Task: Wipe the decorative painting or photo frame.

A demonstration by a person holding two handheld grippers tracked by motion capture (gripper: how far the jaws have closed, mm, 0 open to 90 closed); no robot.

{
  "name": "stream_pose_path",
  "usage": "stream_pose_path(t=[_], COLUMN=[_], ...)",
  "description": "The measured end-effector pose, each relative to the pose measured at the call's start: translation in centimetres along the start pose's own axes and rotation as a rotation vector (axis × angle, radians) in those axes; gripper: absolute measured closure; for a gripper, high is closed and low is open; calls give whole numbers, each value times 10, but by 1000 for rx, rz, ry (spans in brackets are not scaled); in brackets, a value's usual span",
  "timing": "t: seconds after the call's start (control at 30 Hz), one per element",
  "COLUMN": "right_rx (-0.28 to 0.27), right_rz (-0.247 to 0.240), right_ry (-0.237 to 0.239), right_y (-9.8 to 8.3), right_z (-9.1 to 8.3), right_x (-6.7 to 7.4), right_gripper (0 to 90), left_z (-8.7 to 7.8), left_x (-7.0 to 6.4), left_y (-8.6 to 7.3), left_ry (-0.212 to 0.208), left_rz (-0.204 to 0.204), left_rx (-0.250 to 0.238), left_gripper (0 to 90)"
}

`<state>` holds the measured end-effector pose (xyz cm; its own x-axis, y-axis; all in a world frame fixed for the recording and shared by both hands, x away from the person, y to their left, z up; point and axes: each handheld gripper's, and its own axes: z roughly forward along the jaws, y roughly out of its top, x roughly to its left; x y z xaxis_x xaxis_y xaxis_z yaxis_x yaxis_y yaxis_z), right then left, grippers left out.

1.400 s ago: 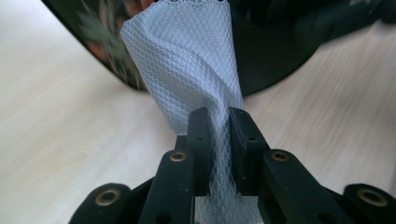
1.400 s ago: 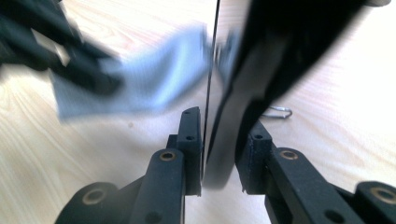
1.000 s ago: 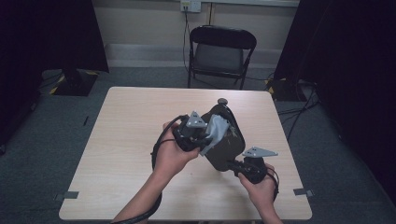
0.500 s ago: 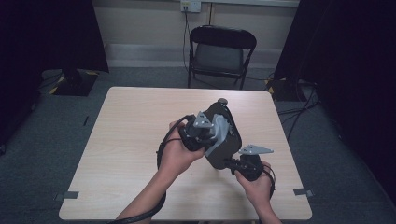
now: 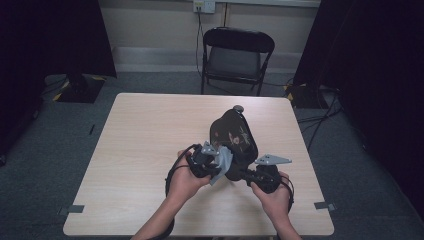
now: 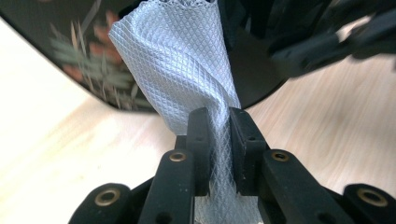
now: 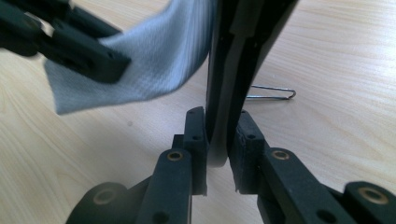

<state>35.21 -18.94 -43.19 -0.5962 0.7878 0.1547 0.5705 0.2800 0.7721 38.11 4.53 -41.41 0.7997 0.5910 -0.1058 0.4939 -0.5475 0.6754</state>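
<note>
The left claw (image 6: 218,135) grips a grey cloth (image 6: 187,70) against a dark painted tray (image 5: 233,137). The right claw (image 7: 218,140) clamps the tray's edge, holding it tilted above the desk (image 5: 145,130).

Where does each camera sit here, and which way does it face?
High view: above the person's side, looking forward and down on the table; forearms and both hands show.
Left gripper view: rides the left hand-held gripper, looking along its jaws, shut on the grey cloth.
Right gripper view: rides the right hand-held gripper, jaws shut on the black tray.
Shared: cloth and tray appear in all three.
</note>
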Motion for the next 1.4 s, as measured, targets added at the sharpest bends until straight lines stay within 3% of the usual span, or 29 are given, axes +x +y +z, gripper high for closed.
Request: stream_pose_path(t=[0.33,0.5,0.7,0.93,1.07,1.23,1.4], right_rx=[-3,-1,-3,-5,-10,-12,-11], right_rz=[-1,-1,-1,7,6,3,0], right_ry=[2,3,4,5,2,1,-2], right_y=[1,1,1,1,1,2,2], right_z=[2,2,2,2,3,4,4], right_x=[0,0,0,0,0,0,1], right_gripper=[785,785,785,787,787,786,785], left_z=[24,25,-9,-60,-81,-88,-73], left_x=[6,7,5,-9,-23,-35,-37], left_y=[-34,-39,-11,41,66,88,86], left_ry=[-8,-16,6,42,46,38,15], left_rz=[-54,-71,-35,69,127,172,174], left_rx=[74,82,0,-108,-162,-200,-174], left_gripper=[796,796,796,794,792,793,794])
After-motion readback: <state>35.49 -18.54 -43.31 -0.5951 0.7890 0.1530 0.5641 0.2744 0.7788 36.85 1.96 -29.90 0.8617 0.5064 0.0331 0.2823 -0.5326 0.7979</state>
